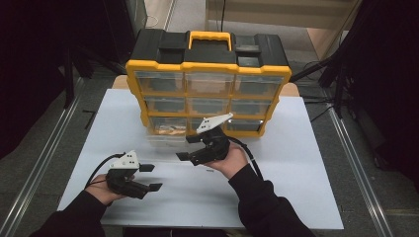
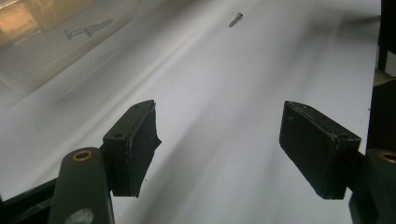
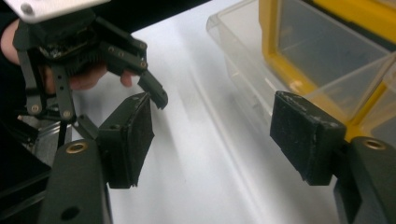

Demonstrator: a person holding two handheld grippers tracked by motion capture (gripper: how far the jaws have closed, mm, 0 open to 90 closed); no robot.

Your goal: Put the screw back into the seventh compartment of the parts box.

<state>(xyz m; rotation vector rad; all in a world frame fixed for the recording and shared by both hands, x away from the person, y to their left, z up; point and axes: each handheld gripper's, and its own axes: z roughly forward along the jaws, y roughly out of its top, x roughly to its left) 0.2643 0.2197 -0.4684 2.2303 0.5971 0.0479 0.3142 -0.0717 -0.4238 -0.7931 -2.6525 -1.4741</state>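
Right gripper (image 1: 189,147) hangs just before the yellow-and-black plastic organiser case (image 1: 207,74) with clear drawers, jaws spread wide and empty, beside the clear plastic drawer (image 3: 243,60) pulled out onto the white bench (image 1: 296,163). Left gripper (image 1: 150,177) sits low near the bench's front left, jaws released, nothing between them. One small metal screw (image 2: 236,19) lies loose on the bench ahead of it; two more screws (image 2: 86,30) lie in the clear drawer.

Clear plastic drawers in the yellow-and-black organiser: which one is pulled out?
The bottom-left clear plastic drawer of the yellow-and-black organiser. It juts forward onto the white table, with two screws inside; the other eight sit flush in the frame.
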